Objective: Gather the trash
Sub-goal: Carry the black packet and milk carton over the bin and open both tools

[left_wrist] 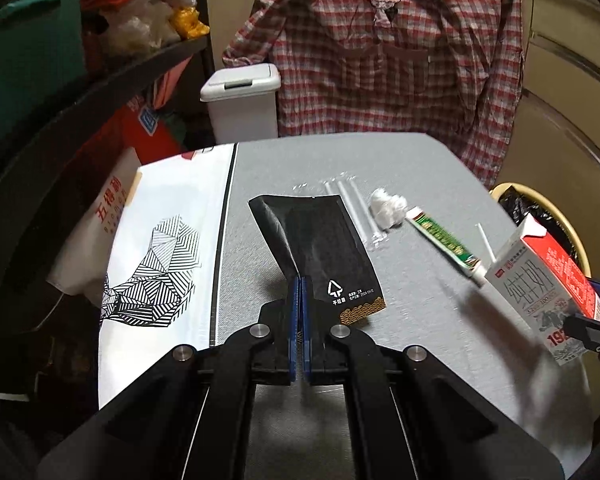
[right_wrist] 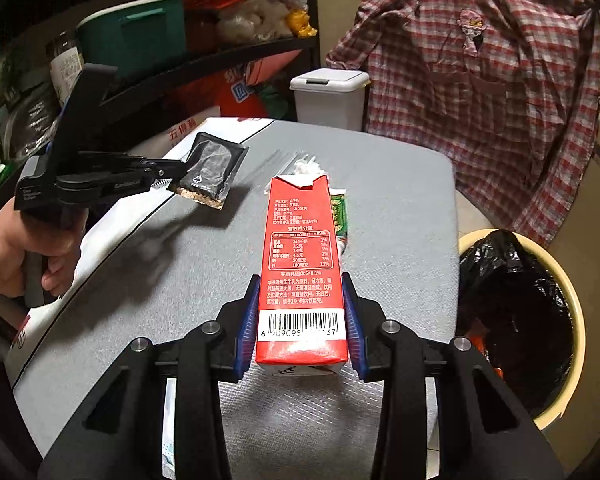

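Note:
My left gripper is shut on a black foil pouch and holds it above the grey table; the pouch also shows in the right wrist view, lifted off the surface. My right gripper is shut on a red and white milk carton, which also shows at the right in the left wrist view. On the table lie a green toothpaste tube, a crumpled white tissue and clear plastic straws. A yellow bin with a black liner stands right of the table.
A white lidded bin stands behind the table. A plaid shirt hangs at the back. A white cloth with a black line drawing covers the table's left part. Cluttered shelves are on the left.

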The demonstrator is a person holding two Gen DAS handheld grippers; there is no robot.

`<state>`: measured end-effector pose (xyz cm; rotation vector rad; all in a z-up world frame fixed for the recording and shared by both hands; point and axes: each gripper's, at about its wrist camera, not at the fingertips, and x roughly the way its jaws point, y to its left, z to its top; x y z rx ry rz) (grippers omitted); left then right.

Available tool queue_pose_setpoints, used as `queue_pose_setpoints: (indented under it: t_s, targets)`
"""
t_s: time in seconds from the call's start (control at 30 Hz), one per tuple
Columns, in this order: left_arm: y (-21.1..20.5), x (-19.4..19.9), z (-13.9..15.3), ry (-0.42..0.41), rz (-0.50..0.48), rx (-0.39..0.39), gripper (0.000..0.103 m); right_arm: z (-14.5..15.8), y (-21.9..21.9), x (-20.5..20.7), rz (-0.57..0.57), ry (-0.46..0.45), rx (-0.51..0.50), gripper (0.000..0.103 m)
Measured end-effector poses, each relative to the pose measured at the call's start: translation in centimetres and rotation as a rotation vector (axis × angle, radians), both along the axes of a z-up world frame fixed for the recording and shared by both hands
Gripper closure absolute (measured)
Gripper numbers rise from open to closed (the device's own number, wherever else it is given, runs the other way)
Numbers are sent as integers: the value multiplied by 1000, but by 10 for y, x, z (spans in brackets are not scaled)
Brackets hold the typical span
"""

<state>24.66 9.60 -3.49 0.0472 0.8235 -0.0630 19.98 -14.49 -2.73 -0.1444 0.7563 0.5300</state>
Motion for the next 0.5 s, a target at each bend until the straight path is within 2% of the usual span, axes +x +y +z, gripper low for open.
queue_pose_setpoints:
  t_s: [0.5]
  targets:
    - [-29,-25,37,-77,-2,-18,101,29,-57,-12,-120,-71,53,65]
